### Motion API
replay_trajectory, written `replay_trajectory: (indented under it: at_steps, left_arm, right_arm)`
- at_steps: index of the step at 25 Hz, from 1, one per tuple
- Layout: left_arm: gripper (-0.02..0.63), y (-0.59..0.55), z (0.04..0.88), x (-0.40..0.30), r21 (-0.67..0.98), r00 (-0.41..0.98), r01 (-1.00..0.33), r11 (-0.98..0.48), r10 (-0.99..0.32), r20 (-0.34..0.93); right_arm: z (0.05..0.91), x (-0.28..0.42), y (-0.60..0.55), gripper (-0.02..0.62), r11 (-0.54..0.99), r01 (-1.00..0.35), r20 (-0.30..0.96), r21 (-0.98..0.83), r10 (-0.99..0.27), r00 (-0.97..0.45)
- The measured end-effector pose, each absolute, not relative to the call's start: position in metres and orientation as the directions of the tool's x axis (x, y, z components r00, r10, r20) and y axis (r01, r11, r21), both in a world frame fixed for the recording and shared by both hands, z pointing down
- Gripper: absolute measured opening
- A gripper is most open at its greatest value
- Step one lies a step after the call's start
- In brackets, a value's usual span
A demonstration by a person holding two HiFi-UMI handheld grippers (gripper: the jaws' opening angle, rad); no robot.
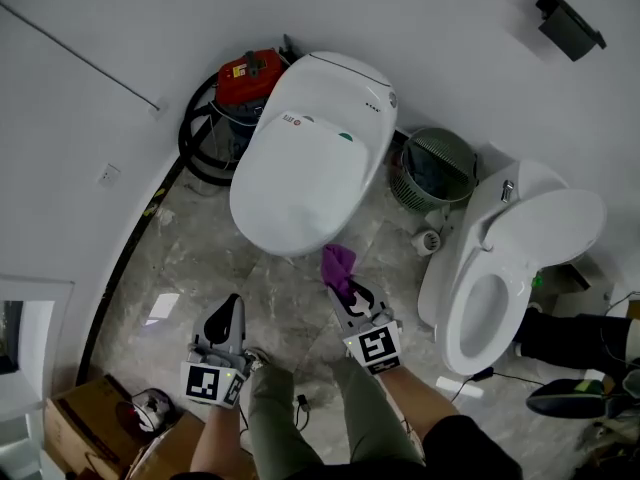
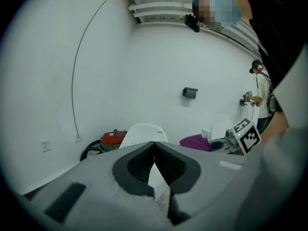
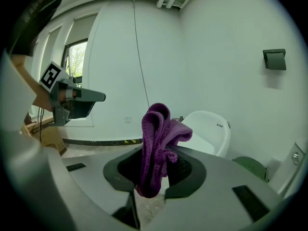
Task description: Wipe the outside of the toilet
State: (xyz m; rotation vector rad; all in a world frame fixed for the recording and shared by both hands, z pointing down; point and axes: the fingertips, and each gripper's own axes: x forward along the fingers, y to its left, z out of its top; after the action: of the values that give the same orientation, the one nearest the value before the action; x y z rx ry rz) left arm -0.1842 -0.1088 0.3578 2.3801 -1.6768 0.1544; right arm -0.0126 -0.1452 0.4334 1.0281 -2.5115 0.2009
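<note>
the white toilet (image 1: 310, 158), smooth and glossy with its lid down, lies at 11 o'clock from the right gripper (image 1: 343, 286), near its tip. that gripper pinches a crumpled purple cloth (image 1: 338, 265). the left gripper (image 1: 231, 306), at the toilet's 7 o'clock, is pressed together, empty.

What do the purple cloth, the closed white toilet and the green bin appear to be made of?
The purple cloth: soft fuzzy fabric, perhaps microfibre; visible nap, folds limply in the right tongs. The closed white toilet: smooth and glossy with light reflections; probably ceramic, lid possibly plastic. The green bin: slotted walls, dull finish; likely plastic.
</note>
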Motion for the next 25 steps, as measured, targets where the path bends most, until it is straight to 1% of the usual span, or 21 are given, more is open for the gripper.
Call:
replay_trajectory:
  at_steps: [8, 16, 21, 25]
  left_arm:
    - [0.008, -0.144, 0.480, -0.173, 0.074, 0.437, -0.900, -0.430, -0.883, 0.170]
    - [0.006, -0.167, 0.595, -0.187, -0.014, 0.485, -0.872, -0.490, -0.866, 0.124]
    - [0.008, -0.162, 0.640, -0.193, -0.091, 0.513, -0.843, -0.530, -0.844, 0.155]
    - [0.008, -0.148, 0.653, -0.199, -0.160, 0.500, -0.835, -0.526, -0.848, 0.176]
  right_arm:
    - [0.557, -0.019, -0.157, 0.105, 0.734, -0.671, 0.402, 0.104, -0.648, -0.647]
    - [0.651, -0.038, -0.154, 0.105, 0.761, -0.604, 0.301, 0.236, -0.649, -0.699]
    - [0.689, -0.053, -0.150, 0.106, 0.783, -0.561, 0.249, 0.269, -0.619, -0.744]
    - [0.710, -0.065, -0.146, 0.106, 0.805, -0.536, 0.213, 0.256, -0.588, -0.781]
